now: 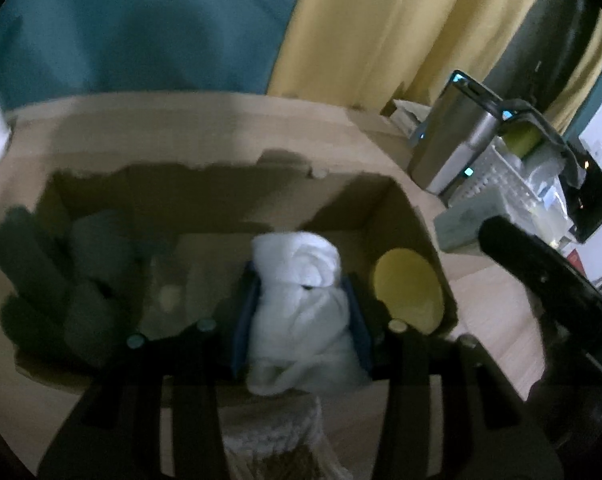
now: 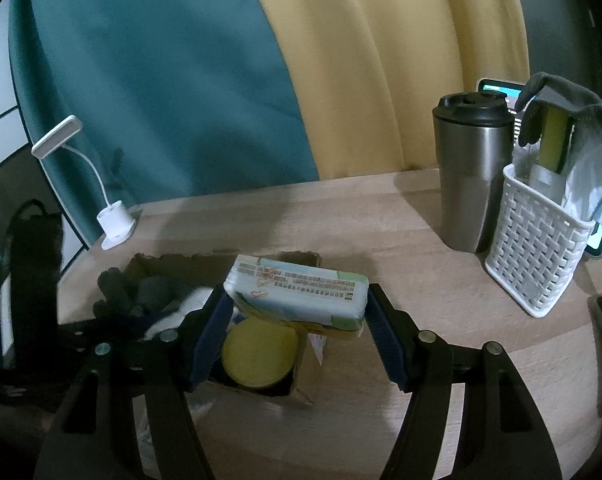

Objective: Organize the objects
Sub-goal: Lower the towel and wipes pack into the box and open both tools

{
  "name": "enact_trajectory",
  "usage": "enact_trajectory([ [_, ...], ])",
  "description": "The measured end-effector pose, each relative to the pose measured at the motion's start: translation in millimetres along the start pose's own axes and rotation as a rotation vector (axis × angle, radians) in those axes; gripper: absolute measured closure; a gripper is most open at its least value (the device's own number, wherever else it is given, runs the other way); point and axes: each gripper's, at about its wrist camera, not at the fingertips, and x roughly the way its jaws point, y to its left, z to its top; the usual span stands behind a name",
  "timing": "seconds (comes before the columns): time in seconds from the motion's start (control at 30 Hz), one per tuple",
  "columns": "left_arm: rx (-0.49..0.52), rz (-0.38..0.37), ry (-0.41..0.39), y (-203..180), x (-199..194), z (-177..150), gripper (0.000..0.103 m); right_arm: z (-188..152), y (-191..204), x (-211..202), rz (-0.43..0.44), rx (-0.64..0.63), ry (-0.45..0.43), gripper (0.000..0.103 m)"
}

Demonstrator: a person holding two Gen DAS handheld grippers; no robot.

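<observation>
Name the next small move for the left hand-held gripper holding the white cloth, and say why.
Probably lower it a little further, then open. The left hand-held gripper pinches the rolled white cloth over the open brown cardboard box, above a free gap between the dark gloves and the round yellow lid.

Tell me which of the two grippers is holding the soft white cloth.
The left gripper: its blue pads squeeze the white cloth over the cardboard box. The right gripper clamps a printed rectangular packet instead.
</observation>
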Motion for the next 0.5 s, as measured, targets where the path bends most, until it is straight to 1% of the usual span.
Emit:
enact_trajectory([
  [0.07,-0.004,-0.002,0.002,-1,0,-1,0.056,0,1,1,-0.002,-0.004,0.006,0.033],
  [0.13,-0.010,-0.011,0.005,-2,-2,-2,0.043,-1,1,2,-0.005,-0.005,0.010,0.033],
  [0.2,-0.008,-0.030,0.000,-5,-6,-3,0.043,0,3,2,-0.007,-0.005,0.010,0.033],
  [0.33,0.026,-0.026,-0.030,-12,-20,-7,0.043,0,7,2,-0.009,-0.009,0.006,0.033],
  [0.5,0.043,-0.001,-0.084,-1,-39,-5,0.043,0,11,6,-0.011,-0.015,0.014,0.033],
])
